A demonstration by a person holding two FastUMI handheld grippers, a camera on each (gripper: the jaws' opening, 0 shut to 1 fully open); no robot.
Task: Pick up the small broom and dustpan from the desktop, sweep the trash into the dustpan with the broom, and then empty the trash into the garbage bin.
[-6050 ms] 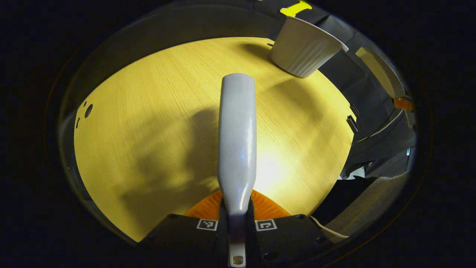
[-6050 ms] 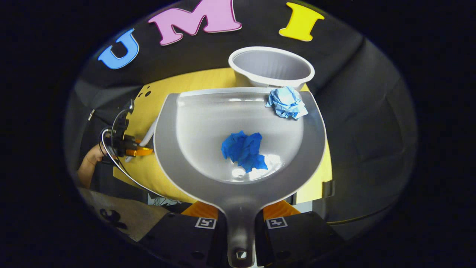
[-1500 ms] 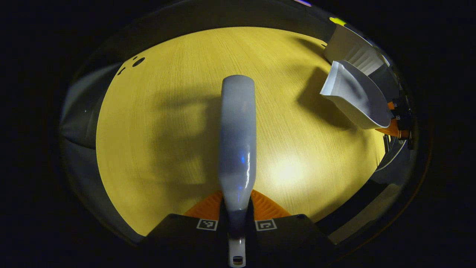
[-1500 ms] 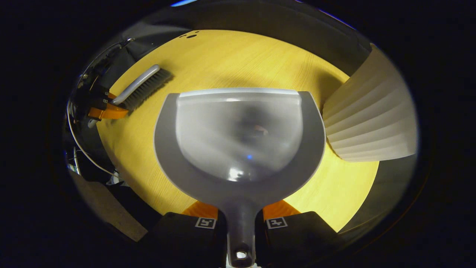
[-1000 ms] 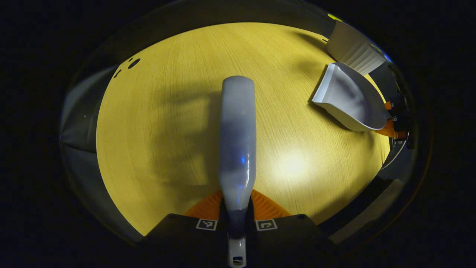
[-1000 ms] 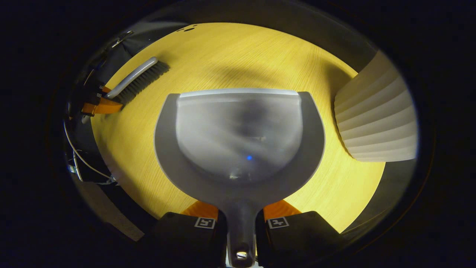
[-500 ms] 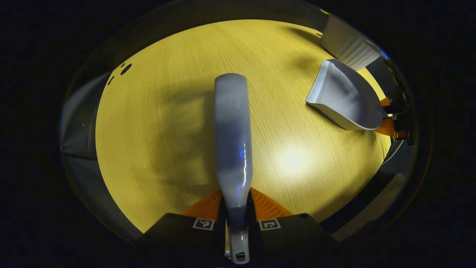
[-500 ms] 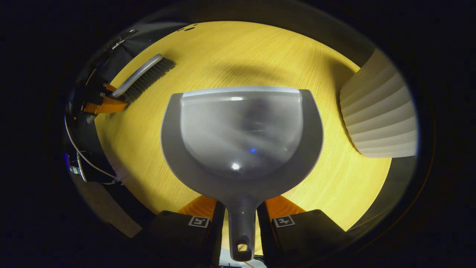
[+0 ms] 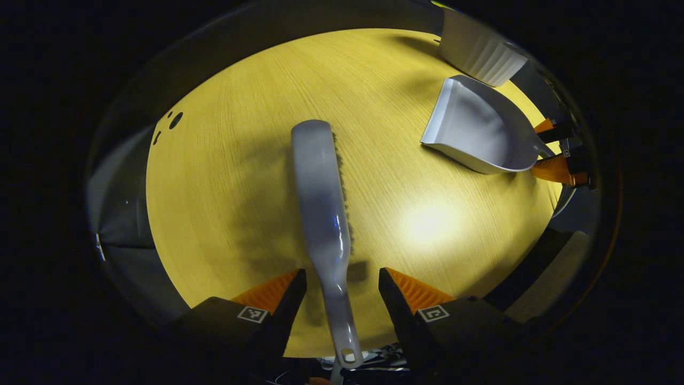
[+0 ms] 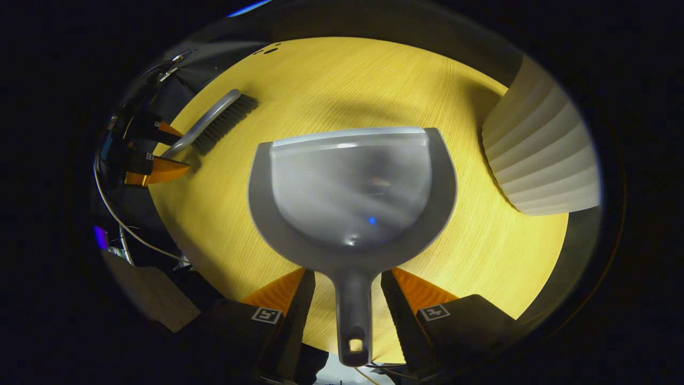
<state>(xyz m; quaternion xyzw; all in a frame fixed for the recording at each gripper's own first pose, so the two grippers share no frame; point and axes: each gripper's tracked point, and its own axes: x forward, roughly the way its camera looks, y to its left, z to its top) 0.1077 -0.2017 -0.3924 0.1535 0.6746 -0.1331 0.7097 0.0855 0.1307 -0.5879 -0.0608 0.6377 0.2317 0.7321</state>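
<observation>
Broom [image 9: 320, 198] at frame centre and dustpan [image 10: 352, 187] are being left lying w/ left gripper [image 9: 342, 291] & right gripper [image 10: 346, 291] spread, nothing grasped; handles are overhanging desk [image 9: 240, 160] edge, so could be getting knocked off.

No readable text, brand, number or sign shows on anything in either view.

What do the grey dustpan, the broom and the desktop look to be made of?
The grey scoop-shaped dustpan looks like smooth moulded plastic: glossy highlights in its bowl. The small grey broom likely has a glossy plastic back, with dark bristles along one edge. The yellow desktop shows fine wood grain; wood or laminate, I cannot tell.
</observation>
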